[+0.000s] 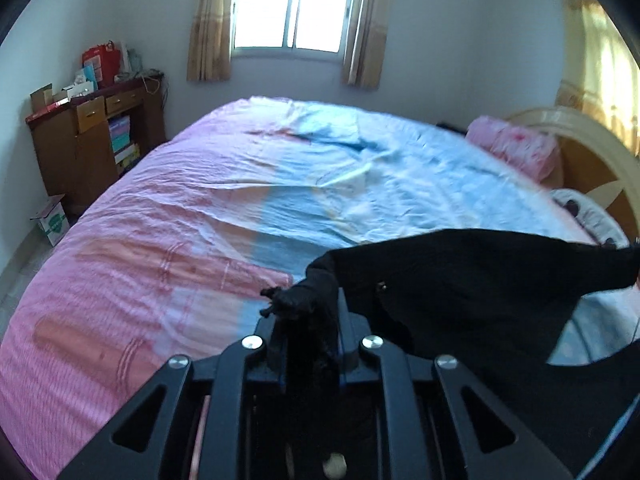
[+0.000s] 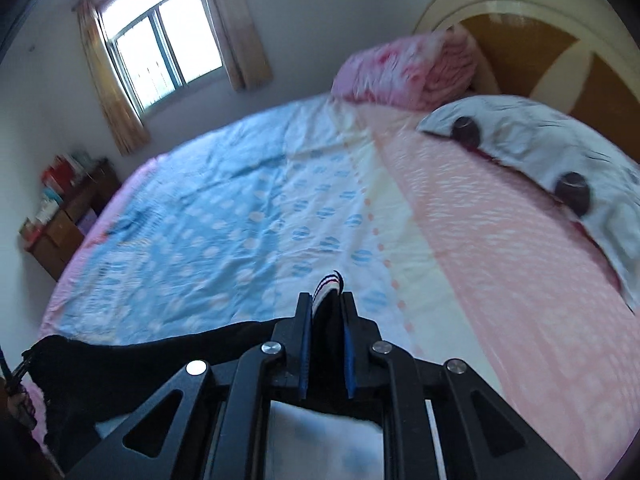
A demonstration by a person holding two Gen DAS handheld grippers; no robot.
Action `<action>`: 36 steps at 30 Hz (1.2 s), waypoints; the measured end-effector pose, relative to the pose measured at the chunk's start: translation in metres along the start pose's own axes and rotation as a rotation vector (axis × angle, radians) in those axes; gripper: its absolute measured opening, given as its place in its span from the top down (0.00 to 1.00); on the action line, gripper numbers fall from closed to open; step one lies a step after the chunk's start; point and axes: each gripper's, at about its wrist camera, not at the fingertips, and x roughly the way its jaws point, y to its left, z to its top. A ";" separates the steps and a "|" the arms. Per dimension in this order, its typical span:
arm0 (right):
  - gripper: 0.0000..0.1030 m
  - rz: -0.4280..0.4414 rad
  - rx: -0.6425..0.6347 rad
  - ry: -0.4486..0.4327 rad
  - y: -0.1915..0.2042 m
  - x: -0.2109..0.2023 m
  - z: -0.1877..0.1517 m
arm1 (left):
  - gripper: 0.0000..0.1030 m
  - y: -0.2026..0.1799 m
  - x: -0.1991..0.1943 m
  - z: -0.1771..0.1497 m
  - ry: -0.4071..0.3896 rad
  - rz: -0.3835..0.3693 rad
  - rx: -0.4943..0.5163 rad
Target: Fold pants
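Observation:
The black pants [image 1: 460, 280] hang stretched in the air above the bed [image 1: 180, 208] between my two grippers. My left gripper [image 1: 306, 308] is shut on one bunched end of the pants, fabric poking out past the fingertips. In the right wrist view my right gripper [image 2: 326, 300] is shut on the other end, where a white striped waistband edge [image 2: 328, 286] sticks up between the fingers. The black pants [image 2: 132, 364] trail off to the lower left there, toward the left gripper at the frame edge.
The bed has a pink, blue and white sheet [image 2: 248, 216]. A folded pink quilt [image 2: 404, 72] and a white pillow [image 2: 552, 160] lie by the headboard [image 2: 540, 28]. A brown cabinet [image 1: 96, 140] and a cardboard box [image 1: 52, 220] stand at the left wall. A window [image 1: 296, 8] is behind.

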 end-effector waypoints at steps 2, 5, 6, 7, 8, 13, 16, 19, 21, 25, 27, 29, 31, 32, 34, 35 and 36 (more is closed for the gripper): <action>0.87 0.002 0.008 -0.020 -0.008 -0.037 -0.021 | 0.83 0.001 -0.016 -0.011 -0.015 -0.021 -0.011; 0.87 0.008 0.023 -0.032 -0.020 -0.085 -0.055 | 0.83 0.001 -0.037 -0.034 -0.033 -0.050 -0.011; 0.87 0.008 0.030 -0.037 -0.025 -0.099 -0.070 | 0.83 0.001 -0.044 -0.044 -0.038 -0.069 -0.012; 0.87 0.007 0.034 -0.036 -0.028 -0.107 -0.079 | 0.83 0.000 -0.047 -0.050 -0.043 -0.078 -0.012; 0.87 0.008 0.046 -0.032 -0.033 -0.115 -0.095 | 0.83 0.000 -0.051 -0.058 -0.044 -0.085 -0.013; 0.87 0.009 0.121 -0.004 -0.057 -0.133 -0.160 | 0.83 0.004 -0.069 -0.096 -0.043 -0.104 -0.035; 0.87 0.008 0.150 -0.012 -0.066 -0.144 -0.189 | 0.83 0.005 -0.076 -0.112 -0.042 -0.109 -0.028; 0.87 0.009 0.168 -0.010 -0.072 -0.149 -0.210 | 0.83 0.007 -0.082 -0.128 -0.045 -0.116 -0.022; 0.87 0.002 0.167 -0.005 -0.074 -0.150 -0.223 | 0.83 0.007 -0.084 -0.135 -0.051 -0.117 -0.013; 0.87 -0.007 0.163 0.004 -0.077 -0.152 -0.238 | 0.83 0.007 -0.091 -0.152 -0.068 -0.119 0.006; 0.87 -0.005 0.166 0.002 -0.079 -0.155 -0.244 | 0.82 0.008 -0.094 -0.159 -0.074 -0.117 0.016; 0.87 -0.004 0.176 0.005 -0.081 -0.157 -0.250 | 0.82 0.008 -0.095 -0.165 -0.076 -0.119 0.027; 0.87 -0.005 0.172 0.005 -0.082 -0.159 -0.255 | 0.82 0.009 -0.094 -0.169 -0.076 -0.121 0.032; 0.87 -0.005 0.171 0.004 -0.081 -0.160 -0.257 | 0.82 0.009 -0.094 -0.171 -0.079 -0.121 0.037; 0.87 -0.008 0.167 0.004 -0.080 -0.163 -0.258 | 0.82 0.011 -0.094 -0.175 -0.087 -0.126 0.036; 0.87 -0.011 0.165 0.004 -0.080 -0.164 -0.258 | 0.82 0.012 -0.095 -0.176 -0.092 -0.128 0.033; 0.87 -0.016 0.161 0.001 -0.079 -0.166 -0.258 | 0.82 0.012 -0.095 -0.176 -0.095 -0.128 0.036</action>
